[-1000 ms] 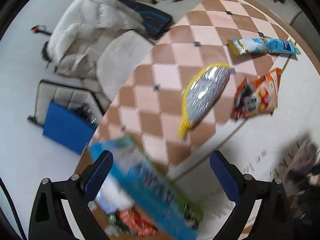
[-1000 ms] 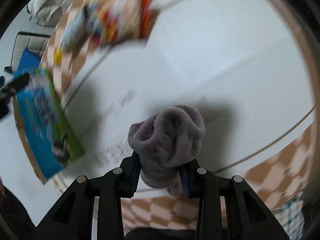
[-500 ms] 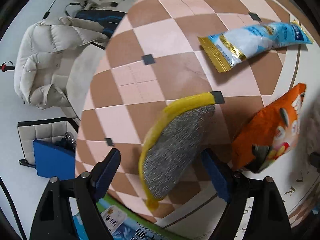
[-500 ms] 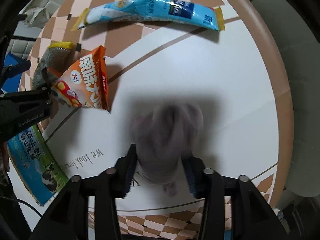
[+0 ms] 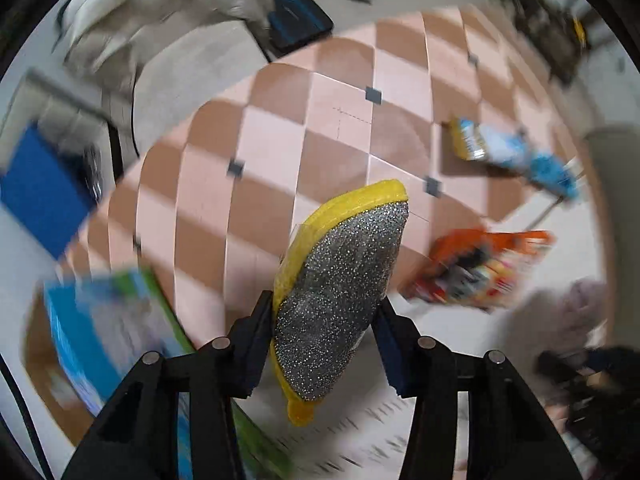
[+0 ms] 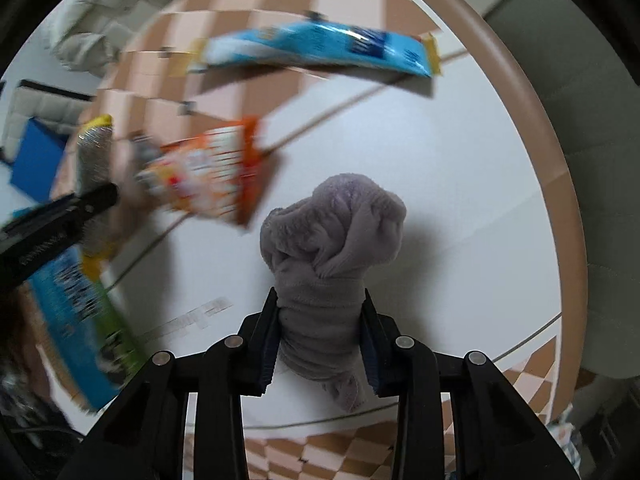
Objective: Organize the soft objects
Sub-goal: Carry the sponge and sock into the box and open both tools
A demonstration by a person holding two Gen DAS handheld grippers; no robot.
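Note:
My left gripper [image 5: 326,340] is shut on a yellow-edged silver scouring sponge [image 5: 344,280] and holds it above the round table [image 5: 280,140]. From the right wrist view the sponge [image 6: 94,148] shows at the left, in the left gripper [image 6: 72,216]. My right gripper [image 6: 320,338] is shut on a rolled grey-purple fluffy sock [image 6: 332,232] above the table's white centre [image 6: 460,160]. The sock also shows blurred at the right of the left wrist view [image 5: 580,312].
On the table lie an orange snack bag [image 6: 212,172], a long blue snack packet [image 6: 320,48] and a blue-green box [image 6: 76,312]. A chair with a blue cushion [image 5: 40,200] and a white jacket [image 5: 140,12] stand beyond the table edge.
My left gripper closed on the sponge and lifted it off the table. My right gripper moved with the sock, which still sits in its jaws.

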